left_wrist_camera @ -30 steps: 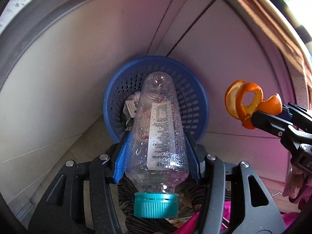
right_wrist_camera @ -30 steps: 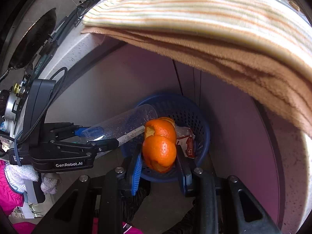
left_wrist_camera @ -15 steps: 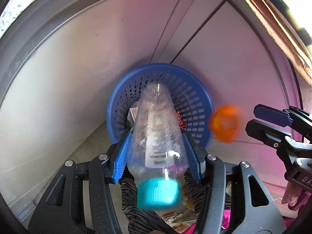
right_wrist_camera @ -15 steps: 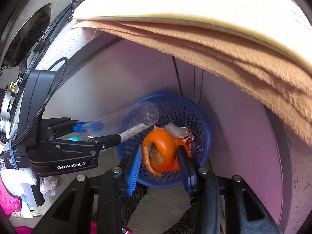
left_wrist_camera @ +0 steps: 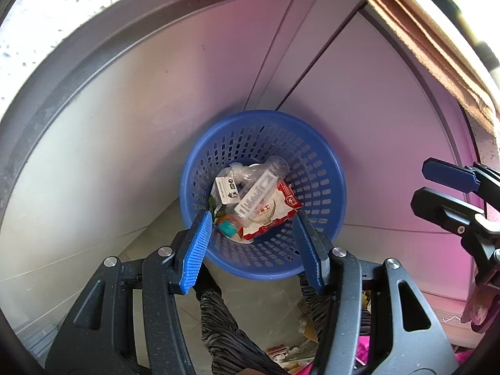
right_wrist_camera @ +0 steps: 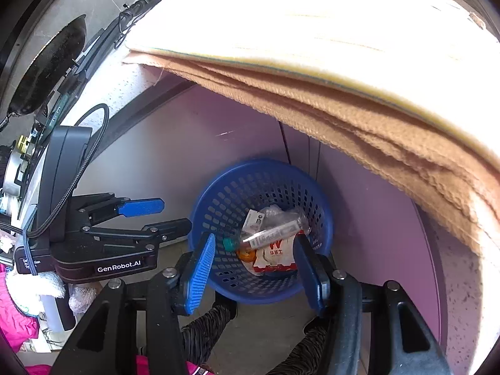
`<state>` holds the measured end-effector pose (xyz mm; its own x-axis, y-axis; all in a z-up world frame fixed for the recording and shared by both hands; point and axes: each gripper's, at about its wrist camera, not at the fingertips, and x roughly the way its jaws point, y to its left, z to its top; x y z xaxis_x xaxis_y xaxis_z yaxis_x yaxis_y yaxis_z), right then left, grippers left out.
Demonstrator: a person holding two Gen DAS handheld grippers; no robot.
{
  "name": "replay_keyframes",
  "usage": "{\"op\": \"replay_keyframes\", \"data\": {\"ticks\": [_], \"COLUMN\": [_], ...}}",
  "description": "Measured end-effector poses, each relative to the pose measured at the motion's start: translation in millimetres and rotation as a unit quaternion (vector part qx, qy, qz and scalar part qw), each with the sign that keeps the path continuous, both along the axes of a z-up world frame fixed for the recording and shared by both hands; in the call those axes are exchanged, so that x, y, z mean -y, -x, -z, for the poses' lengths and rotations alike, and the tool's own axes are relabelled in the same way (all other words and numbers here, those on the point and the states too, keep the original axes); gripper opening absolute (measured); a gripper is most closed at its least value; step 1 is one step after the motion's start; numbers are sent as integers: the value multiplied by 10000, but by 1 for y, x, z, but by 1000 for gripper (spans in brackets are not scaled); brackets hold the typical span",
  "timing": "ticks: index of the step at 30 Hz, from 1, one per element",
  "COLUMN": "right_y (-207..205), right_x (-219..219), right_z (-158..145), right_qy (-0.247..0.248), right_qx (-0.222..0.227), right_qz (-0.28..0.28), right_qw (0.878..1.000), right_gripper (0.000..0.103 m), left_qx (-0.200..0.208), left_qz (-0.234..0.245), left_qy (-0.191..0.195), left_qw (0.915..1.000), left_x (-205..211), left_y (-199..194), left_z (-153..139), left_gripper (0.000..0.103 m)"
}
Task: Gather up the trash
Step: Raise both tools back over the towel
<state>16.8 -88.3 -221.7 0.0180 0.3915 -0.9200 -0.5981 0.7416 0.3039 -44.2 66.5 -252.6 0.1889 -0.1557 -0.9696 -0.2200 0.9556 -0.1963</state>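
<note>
Both the left claw [left_wrist_camera: 253, 250] and right claw [right_wrist_camera: 254, 272] are hanging spread and empty, the right having just been opening, while the plastic bottle [left_wrist_camera: 261, 187] and what looks like orange peel [right_wrist_camera: 245, 254] are lying in the blue basket [left_wrist_camera: 328, 168], and scraps are still littering the floor [left_wrist_camera: 290, 350].

Bottle [left_wrist_camera: 262, 189] and orange peel [right_wrist_camera: 244, 254], apparently, dropped into basket [left_wrist_camera: 325, 156]; right jaws just opened, empty.
</note>
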Motion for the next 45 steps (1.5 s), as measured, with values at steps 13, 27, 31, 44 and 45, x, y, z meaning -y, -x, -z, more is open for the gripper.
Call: {"op": "replay_keyframes", "data": {"ticks": [13, 27, 31, 44, 45], "right_y": [5, -3, -8, -37, -40], "right_x": [17, 57, 67, 101, 104], "right_z": [-28, -96, -116, -164, -166], "right_qy": [-257, -718, -833, -1264, -1254], "right_qx": [159, 756, 1075, 1670, 1708], "right_qz": [143, 321, 414, 982, 1017], "right_qw": [9994, 9940, 9898, 9729, 9720], "right_gripper": [60, 80, 87, 101, 102], "left_qx": [280, 1011, 1251, 1969, 2009], "left_qz": [154, 276, 308, 462, 480], "left_qy": [-371, -794, -879, -1022, -1027], "left_qw": [9988, 9913, 9878, 9740, 9730], "left_x": [11, 22, 27, 51, 54], "left_y": [1, -3, -9, -51, -55], "left_z": [-27, -104, -127, -187, -190], "left_gripper": [55, 55, 55, 55, 56]}}
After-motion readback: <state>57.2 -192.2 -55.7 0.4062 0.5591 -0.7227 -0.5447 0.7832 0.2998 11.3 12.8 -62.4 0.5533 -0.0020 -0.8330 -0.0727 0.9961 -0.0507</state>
